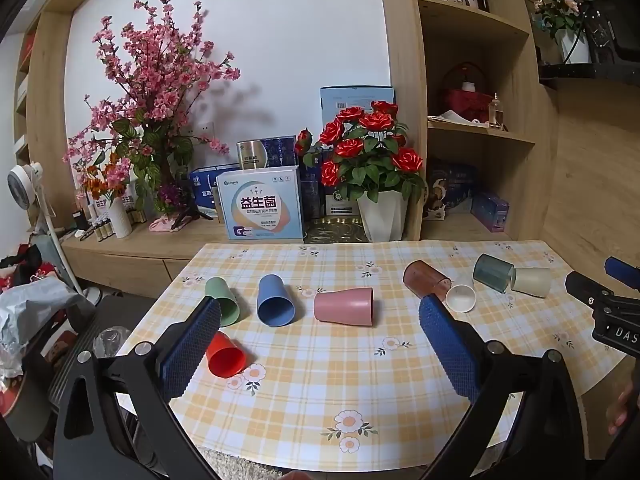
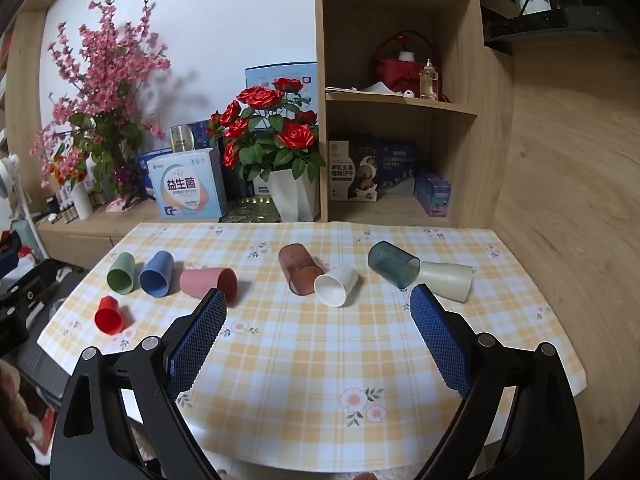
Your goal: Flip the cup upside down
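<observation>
Cups are lying on their sides across the bench, eight in all, and none is standing mouth-down yet. The task is judged to be sitting at its opening step: selection and approach, with no cup gripped.

Left group, as seen from the right wrist view: green cup, blue cup and pink cup are lying in a row, with the red cup nearer the front edge. Right group: brown clear cup is touching or nearly touching the white cup; the dark clear cup is resting against the cream cup.

The left gripper is hanging above the bench with its jaws spread wide and holding nothing. The pink cup is lying ahead of it, between the lines of its two fingers but farther off. The right gripper is likewise standing wide and empty, with the white cup ahead between its fingers, apart from both pads.

Next move, as a judgement: one gripper is needing to advance to a single cup, straddle its wall, close, lift clear, rotate until the mouth is facing down, and set it on the bench. Cups that are touching may roll when a neighbour is lifted. Contact between the paired cups cannot be confirmed because of the lens distortion.
</observation>
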`<state>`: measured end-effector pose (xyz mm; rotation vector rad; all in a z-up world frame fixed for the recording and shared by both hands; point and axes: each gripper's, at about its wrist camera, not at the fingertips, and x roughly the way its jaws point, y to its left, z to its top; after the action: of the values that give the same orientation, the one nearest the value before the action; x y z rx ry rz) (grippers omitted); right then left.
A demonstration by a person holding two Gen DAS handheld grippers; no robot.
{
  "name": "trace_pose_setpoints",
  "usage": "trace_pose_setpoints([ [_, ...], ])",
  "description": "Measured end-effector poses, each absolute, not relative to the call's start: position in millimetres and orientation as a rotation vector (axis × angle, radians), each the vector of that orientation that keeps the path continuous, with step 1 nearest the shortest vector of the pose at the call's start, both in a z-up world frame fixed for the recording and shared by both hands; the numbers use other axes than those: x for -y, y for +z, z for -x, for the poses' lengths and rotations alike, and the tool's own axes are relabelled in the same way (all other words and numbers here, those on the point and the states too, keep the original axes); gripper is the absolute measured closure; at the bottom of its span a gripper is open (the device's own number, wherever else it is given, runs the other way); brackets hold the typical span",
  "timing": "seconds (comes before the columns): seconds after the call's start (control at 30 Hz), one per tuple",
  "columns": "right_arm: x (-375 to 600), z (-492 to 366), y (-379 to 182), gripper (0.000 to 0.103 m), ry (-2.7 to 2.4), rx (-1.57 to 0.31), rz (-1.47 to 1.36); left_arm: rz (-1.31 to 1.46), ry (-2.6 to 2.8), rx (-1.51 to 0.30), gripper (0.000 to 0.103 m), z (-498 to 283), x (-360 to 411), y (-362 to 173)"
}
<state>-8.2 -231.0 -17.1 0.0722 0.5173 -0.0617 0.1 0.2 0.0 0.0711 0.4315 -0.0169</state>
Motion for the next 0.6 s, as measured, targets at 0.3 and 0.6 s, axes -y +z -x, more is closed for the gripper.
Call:
trace_pose_setpoints([
  [0.3, 230.2, 8.7, -16.0, 0.013, -0.064, -0.515, -0.069, -0.073, -0.018, -0.431, 0.006, 0.0, -0.1, -0.1],
  [0.6, 231.0, 7.4, -16.7, 0.013, -0.063, -0.513, -0.069, -0.074, -0.017, -0.431, 0.006, 0.0, 0.0, -0.1],
])
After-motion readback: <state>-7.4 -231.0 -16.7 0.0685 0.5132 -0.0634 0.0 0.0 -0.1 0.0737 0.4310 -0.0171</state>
